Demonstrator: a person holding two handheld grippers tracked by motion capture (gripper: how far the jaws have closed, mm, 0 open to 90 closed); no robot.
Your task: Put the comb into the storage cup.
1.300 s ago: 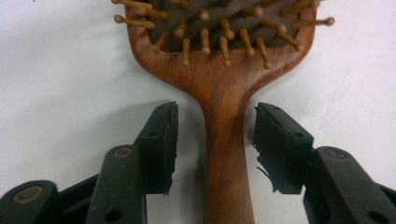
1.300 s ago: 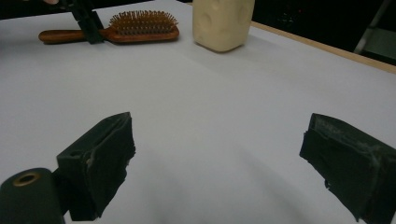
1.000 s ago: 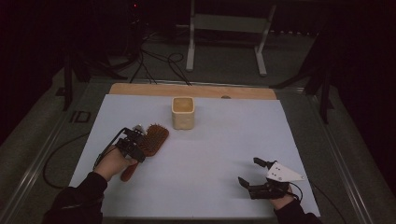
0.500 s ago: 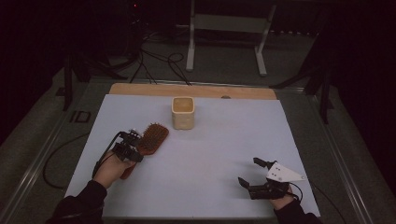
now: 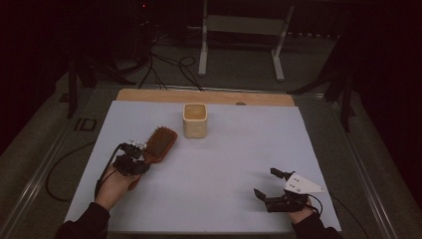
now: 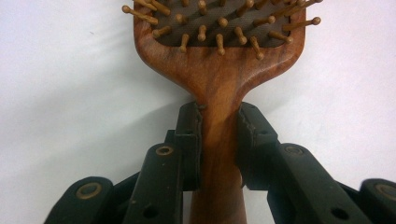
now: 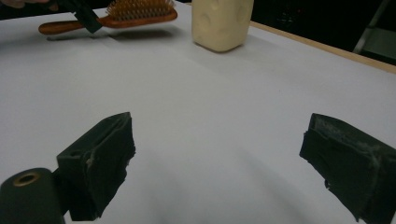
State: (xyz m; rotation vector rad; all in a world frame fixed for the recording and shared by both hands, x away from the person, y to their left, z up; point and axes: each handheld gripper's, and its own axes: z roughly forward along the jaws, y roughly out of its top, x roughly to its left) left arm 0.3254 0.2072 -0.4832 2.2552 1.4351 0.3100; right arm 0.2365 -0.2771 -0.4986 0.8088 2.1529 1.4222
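A wooden hairbrush (image 5: 159, 142) with bristles facing up is at the left of the white table, held just off the surface. My left gripper (image 5: 134, 160) is shut on its handle just below the head; the left gripper view shows both jaws pressed on the handle of the hairbrush (image 6: 219, 79). A cream square cup (image 5: 195, 120) stands upright at the middle back. My right gripper (image 5: 267, 185) rests open near the front right edge, nothing between its fingers (image 7: 100, 158). The right gripper view looks across the table at the hairbrush (image 7: 126, 16) and the cup (image 7: 222, 23).
A wooden strip (image 5: 204, 97) runs along the table's far edge. Beyond it are a metal stand (image 5: 239, 30) and cables on the floor. A white sheet (image 5: 224, 164) covers the table between the two grippers.
My left gripper has lifted the hairbrush slightly and shifted it toward the front and left. The right gripper has stayed still.
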